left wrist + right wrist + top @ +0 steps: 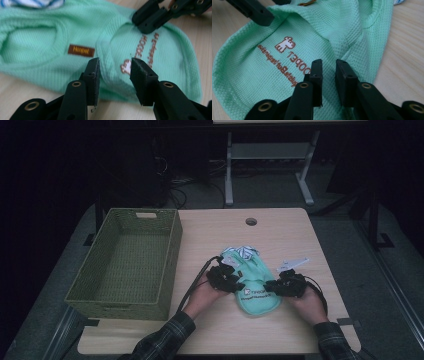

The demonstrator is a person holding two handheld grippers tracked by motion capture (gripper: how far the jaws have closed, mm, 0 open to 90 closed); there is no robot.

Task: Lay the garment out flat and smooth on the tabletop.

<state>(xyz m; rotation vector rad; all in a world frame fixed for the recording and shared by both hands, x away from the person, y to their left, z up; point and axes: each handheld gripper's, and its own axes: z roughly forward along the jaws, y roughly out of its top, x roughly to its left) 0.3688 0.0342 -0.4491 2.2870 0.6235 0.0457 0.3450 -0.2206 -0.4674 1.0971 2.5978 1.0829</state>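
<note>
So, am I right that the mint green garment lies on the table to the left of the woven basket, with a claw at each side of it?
Not quite: the mint green garment lies to the right of the woven basket, not the left, as the high view shows. The rest holds: it lies on the table, with the left claw and the right claw at its sides.

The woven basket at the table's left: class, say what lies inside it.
The woven basket holds nothing on its visible woven floor. Its near wall hides the strip of floor just behind it, so that part cannot be checked.
</note>
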